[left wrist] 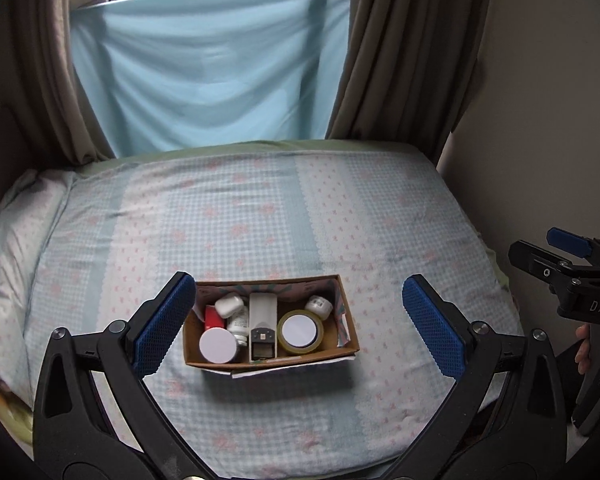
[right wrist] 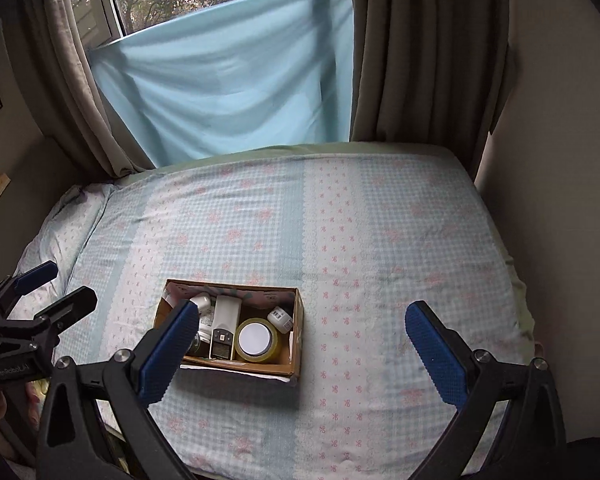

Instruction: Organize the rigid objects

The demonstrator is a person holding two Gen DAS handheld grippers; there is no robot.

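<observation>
A brown cardboard box sits on the bed near its front edge; it also shows in the right wrist view. Inside lie a tape roll, a white-lidded jar, a white and black device, a white earbud case, a red item and small white bottles. My left gripper is open and empty, raised over the box. My right gripper is open and empty, above the box's right end.
The bed has a light blue checked sheet with pink flowers. A pillow lies at the left. Brown curtains and a blue cloth hang behind. A wall borders the bed's right side.
</observation>
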